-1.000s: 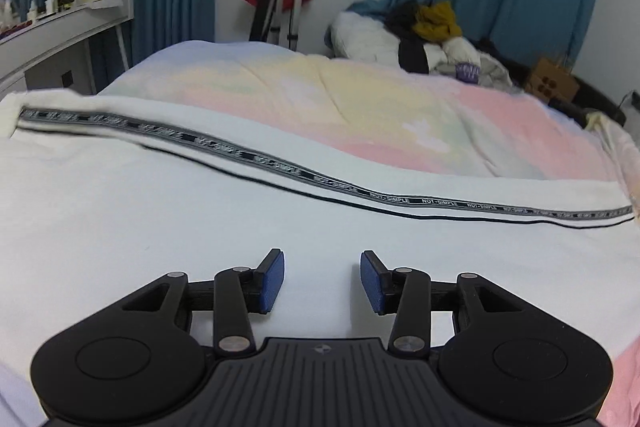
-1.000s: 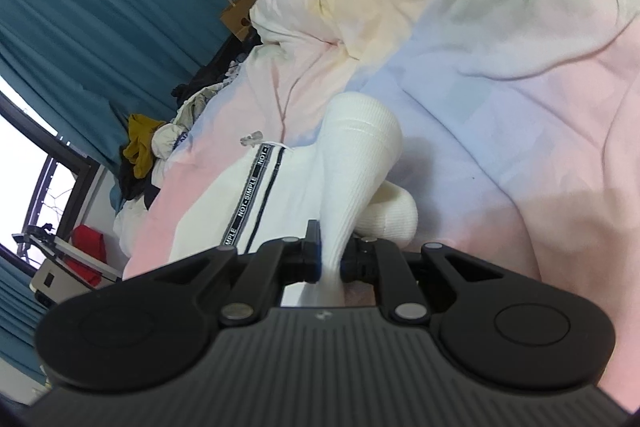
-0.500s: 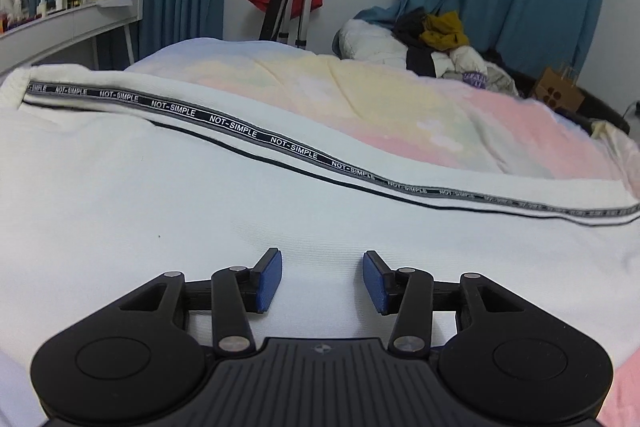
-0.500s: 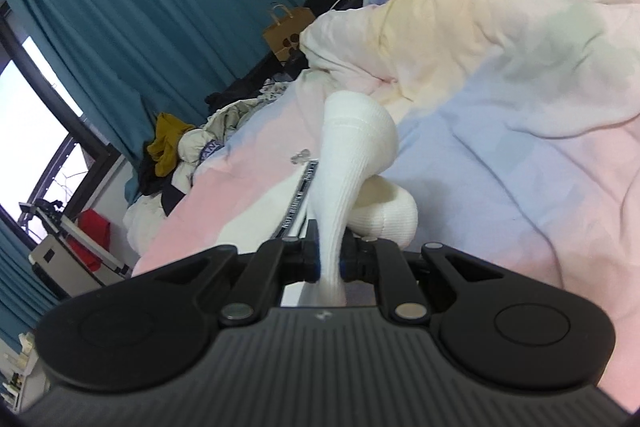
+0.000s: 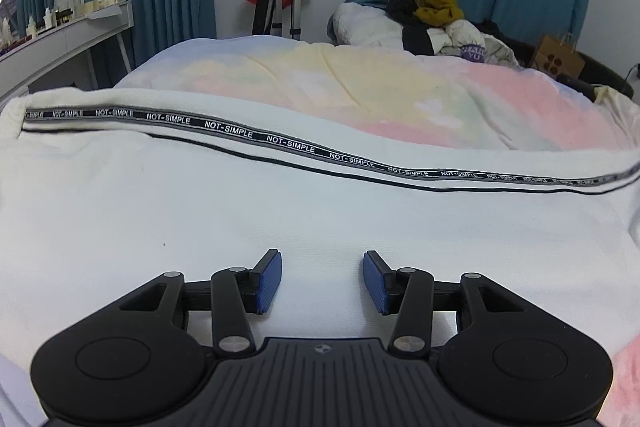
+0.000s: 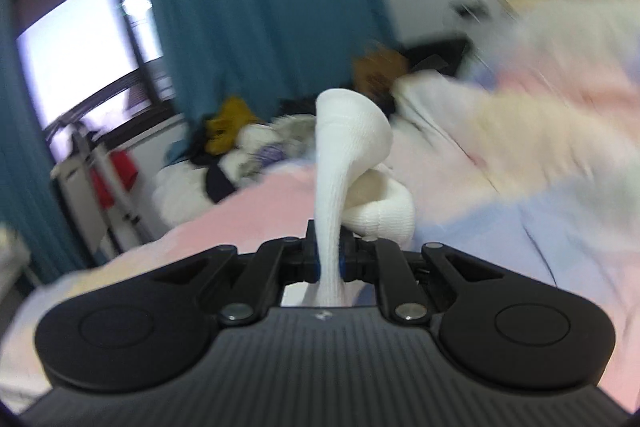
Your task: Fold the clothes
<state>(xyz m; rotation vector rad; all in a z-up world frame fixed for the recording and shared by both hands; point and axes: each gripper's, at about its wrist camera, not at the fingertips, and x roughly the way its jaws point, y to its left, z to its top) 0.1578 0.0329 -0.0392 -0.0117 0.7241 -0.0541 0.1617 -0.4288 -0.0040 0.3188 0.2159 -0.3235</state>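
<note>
Left wrist view: the left tool [image 5: 322, 281] is held with its blue-padded jaws spread apart, gripping nothing, just above a cream-white knit garment with a grey "NOT-SIMPLE" tape stripe [image 5: 280, 211] spread over the pastel rainbow duvet of the bed [image 5: 400, 95]. Compared with a second ago, the stripe is seen from slightly nearer and higher, while the tool is kept over the same flat panel. A brown paper bag [image 5: 558, 57] is seen by the far wall; its contents cannot be made out.

Right wrist view: the right tool [image 6: 328, 259] is clamped on a white ribbed cuff of the garment [image 6: 348, 147], which is lifted clear of the bed. The background is heavily blurred and, unlike half a second ago, the window [image 6: 84, 55] is now faced, so a quick swing is judged to be under way, probably carrying the cuff across for a fold.
</note>
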